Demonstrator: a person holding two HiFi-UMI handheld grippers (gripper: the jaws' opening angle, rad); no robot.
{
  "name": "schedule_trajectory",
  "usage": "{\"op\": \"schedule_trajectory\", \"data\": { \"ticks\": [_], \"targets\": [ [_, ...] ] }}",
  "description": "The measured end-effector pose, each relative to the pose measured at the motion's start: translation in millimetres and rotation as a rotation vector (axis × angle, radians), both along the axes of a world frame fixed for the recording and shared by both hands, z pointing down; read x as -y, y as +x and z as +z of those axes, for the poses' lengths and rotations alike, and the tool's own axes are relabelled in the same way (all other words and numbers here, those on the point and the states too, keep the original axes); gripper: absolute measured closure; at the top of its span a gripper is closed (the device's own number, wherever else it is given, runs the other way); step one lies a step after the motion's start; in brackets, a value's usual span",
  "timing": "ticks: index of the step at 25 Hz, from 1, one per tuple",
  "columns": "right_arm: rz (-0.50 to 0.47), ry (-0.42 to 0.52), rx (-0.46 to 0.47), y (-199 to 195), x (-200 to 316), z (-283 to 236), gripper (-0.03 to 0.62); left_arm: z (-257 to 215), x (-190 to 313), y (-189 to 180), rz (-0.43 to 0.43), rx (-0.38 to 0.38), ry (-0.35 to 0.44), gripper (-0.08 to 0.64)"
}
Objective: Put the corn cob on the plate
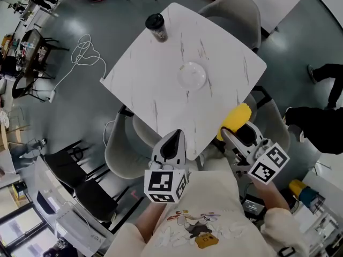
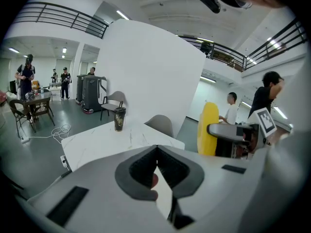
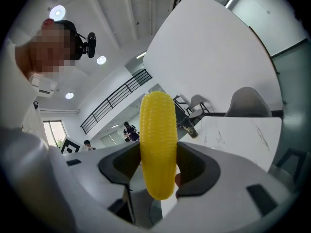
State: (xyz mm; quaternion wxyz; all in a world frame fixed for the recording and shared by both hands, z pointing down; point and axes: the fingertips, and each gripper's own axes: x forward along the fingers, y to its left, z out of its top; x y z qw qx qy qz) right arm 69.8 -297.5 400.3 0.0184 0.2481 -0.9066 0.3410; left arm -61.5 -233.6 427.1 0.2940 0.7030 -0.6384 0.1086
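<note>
A yellow corn cob (image 3: 158,144) stands upright between the jaws of my right gripper (image 1: 237,132), which is shut on it. In the head view the corn cob (image 1: 236,119) sits just off the near right edge of the white marble table (image 1: 161,84). The cob (image 2: 208,129) also shows at the right of the left gripper view. A clear glass plate (image 1: 192,75) lies near the table's middle. My left gripper (image 1: 172,142) hangs at the table's near edge, its jaws shut with nothing between them.
A dark lidded cup (image 1: 156,27) stands at the table's far corner. Grey chairs (image 1: 236,12) sit around the table, one chair (image 1: 120,154) below my left gripper. A white cable (image 1: 80,55) lies on the floor to the left. A person (image 1: 316,125) stands at the right.
</note>
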Motion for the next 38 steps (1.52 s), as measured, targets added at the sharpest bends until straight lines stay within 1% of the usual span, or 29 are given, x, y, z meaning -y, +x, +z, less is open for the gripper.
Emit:
{"op": "schedule_trajectory", "data": {
  "ticks": [8, 12, 18, 24, 29, 38],
  "targets": [
    [0.011, 0.021, -0.035, -10.8, 20.7, 11.5, 0.367, 14.4, 19.5, 0.3, 0.012, -0.016, -0.003, 0.555],
    [-0.003, 0.037, -0.06, -22.2, 31.8, 16.2, 0.367, 19.5, 28.2, -6.6, -0.001, -0.022, -0.007, 0.555],
    [-0.021, 0.053, -0.102, -36.6, 47.6, 31.0, 0.367, 39.9, 42.8, -13.7, -0.003, -0.029, -0.031, 0.555],
    [-0.046, 0.066, -0.142, -53.6, 65.4, 53.5, 0.367, 61.8, 62.4, -25.8, -0.007, -0.025, -0.049, 0.555],
    [-0.05, 0.055, -0.149, -66.5, 75.1, 70.2, 0.367, 81.4, 75.1, -34.1, -0.007, -0.015, -0.065, 0.555],
    [-0.03, 0.044, -0.186, -82.0, 101.3, 102.7, 0.367, 111.2, 97.9, -49.2, -0.004, 0.008, -0.086, 0.555]
  ]
}}
